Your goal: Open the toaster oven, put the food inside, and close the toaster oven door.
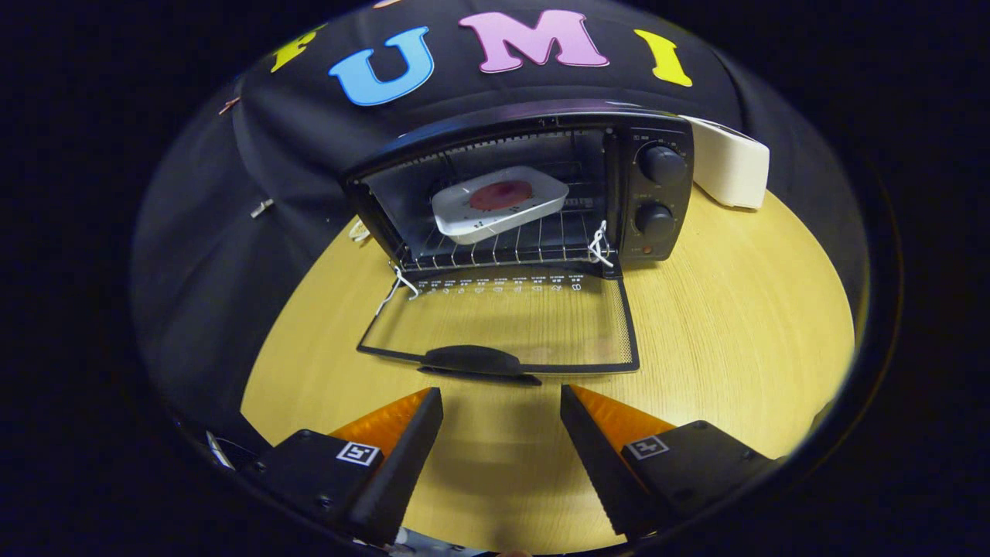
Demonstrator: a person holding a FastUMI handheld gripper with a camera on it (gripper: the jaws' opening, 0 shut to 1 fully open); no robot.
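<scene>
Gripper view looks along the two fingers [501, 402] toward a black toaster oven [526, 193] that stands on the yellow wooden counter [735, 325]. Both fingers are spread wide apart and hold nothing; only bare counter lies between them. The oven door [503, 321] is fully open and lies flat on the counter, with its dark handle [472, 361] just ahead of the fingertips. Inside the oven, on the wire rack [510, 246], a white tray [499, 203] sits slightly tilted, and a round red piece of food [500, 195] lies on it. Two black knobs [659, 189] are on the panel at the right side of the oven. Behind the oven, to its right, a white box-shaped object [731, 166] rests at the back of the counter.
</scene>
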